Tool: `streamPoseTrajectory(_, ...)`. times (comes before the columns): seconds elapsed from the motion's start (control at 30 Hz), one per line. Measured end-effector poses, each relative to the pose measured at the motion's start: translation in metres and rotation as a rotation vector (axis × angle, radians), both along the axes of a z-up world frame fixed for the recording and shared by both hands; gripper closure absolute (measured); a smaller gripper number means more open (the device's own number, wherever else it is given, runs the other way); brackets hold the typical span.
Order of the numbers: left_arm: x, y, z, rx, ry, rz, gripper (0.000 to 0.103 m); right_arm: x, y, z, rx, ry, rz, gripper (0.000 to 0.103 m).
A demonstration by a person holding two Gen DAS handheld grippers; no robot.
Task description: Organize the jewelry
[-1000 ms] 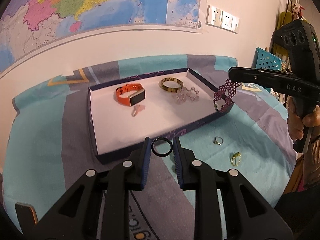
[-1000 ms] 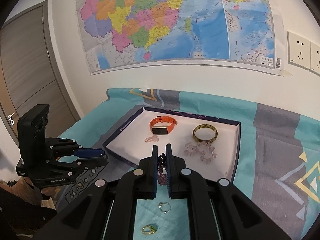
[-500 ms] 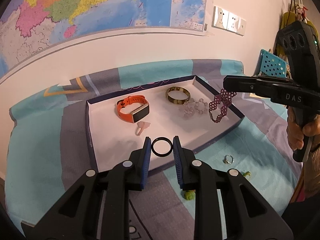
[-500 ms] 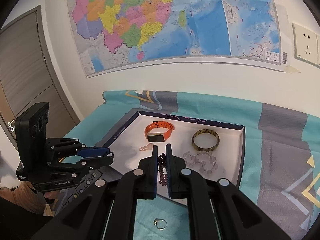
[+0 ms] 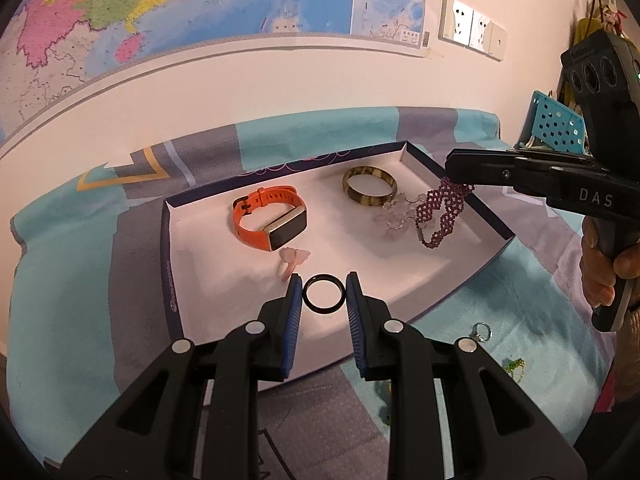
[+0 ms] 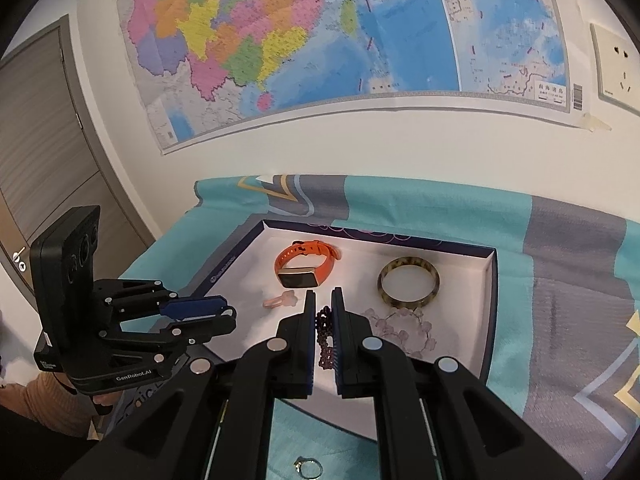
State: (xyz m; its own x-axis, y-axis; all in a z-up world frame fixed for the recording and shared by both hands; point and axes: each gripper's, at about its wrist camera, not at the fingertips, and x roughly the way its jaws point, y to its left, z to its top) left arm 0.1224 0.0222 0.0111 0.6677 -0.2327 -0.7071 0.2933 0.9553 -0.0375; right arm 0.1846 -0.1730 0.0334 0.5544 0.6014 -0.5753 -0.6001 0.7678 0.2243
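A shallow white tray with dark blue walls (image 5: 170,264) lies on the patterned cloth. In it are an orange watch band (image 5: 269,219), a tortoiseshell bangle (image 5: 370,189), a clear bead bracelet (image 5: 391,222) and a pink ring (image 5: 292,262). My left gripper (image 5: 324,295) is shut on a black ring (image 5: 324,299), held over the tray's near part. My right gripper (image 6: 323,312) is shut on a purple beaded bracelet (image 5: 440,216), which hangs over the tray's right side, its lower end at the tray floor.
A silver ring (image 5: 481,331) and a gold-green ring (image 5: 514,367) lie on the cloth right of the tray. Another small green piece (image 5: 382,390) shows under my left finger. A blue perforated basket (image 5: 556,128) stands at the far right. The wall with a map is behind.
Both grippers moved forward over the tray. The black ring went from before the tray's near wall to above its floor. The purple bracelet moved from the right rim inward and lower.
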Motion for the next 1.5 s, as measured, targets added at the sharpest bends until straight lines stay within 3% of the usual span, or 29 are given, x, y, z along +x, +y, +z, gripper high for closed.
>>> streamPoseTrajectory(0.77,0.028,-0.004,-0.021,0.037,0.061,0.025,0.080,0.022,0.004,-0.013,0.018,0.047,-0.001,0.097)
streamPoseTrajectory(1.5,0.044,-0.004,-0.037,0.054,0.102,0.038,0.080,0.040,-0.014,-0.039,-0.032,0.097,-0.095,0.097)
